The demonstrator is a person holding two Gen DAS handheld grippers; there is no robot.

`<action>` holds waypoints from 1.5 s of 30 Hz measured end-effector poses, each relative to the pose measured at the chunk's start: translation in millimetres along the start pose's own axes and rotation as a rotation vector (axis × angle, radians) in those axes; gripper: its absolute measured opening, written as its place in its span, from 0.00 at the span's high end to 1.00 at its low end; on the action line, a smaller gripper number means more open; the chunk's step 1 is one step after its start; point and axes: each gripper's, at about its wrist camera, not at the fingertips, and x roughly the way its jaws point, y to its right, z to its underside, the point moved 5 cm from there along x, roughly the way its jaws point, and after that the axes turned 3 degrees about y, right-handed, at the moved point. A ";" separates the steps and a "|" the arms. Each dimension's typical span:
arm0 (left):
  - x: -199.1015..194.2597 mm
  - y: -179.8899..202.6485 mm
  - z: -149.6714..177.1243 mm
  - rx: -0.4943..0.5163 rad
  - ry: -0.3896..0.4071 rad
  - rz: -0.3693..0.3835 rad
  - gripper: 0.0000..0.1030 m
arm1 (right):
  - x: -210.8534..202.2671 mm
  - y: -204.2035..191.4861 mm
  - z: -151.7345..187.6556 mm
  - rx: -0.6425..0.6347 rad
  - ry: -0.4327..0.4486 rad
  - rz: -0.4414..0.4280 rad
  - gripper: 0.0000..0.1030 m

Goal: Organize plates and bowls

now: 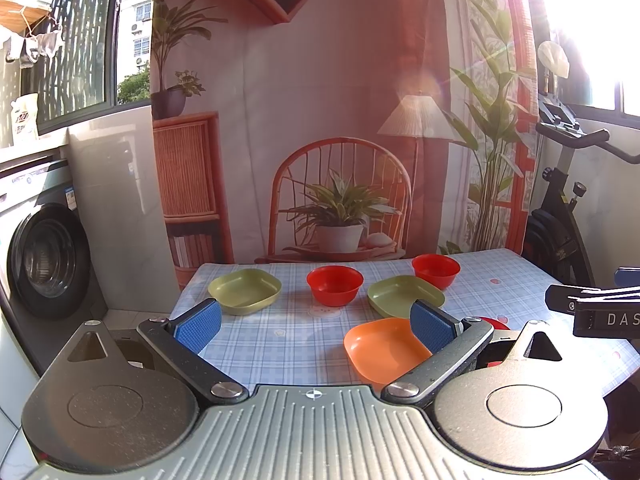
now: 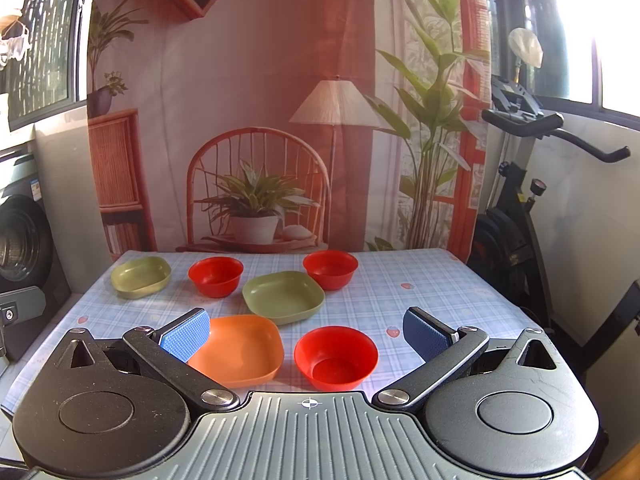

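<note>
On the checked tablecloth (image 2: 420, 292) lie two green plates (image 2: 141, 276) (image 2: 283, 297), an orange plate (image 2: 240, 350) and three red bowls (image 2: 216, 276) (image 2: 330, 269) (image 2: 336, 356). My right gripper (image 2: 308, 334) hovers open above the near edge, the nearest red bowl between its blue pads and the orange plate by its left pad. My left gripper (image 1: 316, 326) is open and empty above the table's near left. In the left wrist view I see the orange plate (image 1: 382, 348), both green plates (image 1: 245, 290) (image 1: 400, 294) and two red bowls (image 1: 335, 285) (image 1: 436, 270).
A printed backdrop (image 1: 320, 120) hangs behind the table. A washing machine (image 1: 44, 256) stands at the left and an exercise bike (image 2: 520, 208) at the right. The right gripper's body (image 1: 596, 308) shows at the right edge of the left wrist view.
</note>
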 end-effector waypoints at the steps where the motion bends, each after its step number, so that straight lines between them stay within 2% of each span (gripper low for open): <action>1: -0.1 0.2 0.0 0.000 0.000 0.000 0.01 | 0.1 0.0 0.1 0.000 0.000 0.000 0.00; 45: 2.1 -0.7 2.1 -0.018 -0.012 -0.007 0.01 | 0.9 -1.3 2.4 0.001 -0.001 0.000 0.00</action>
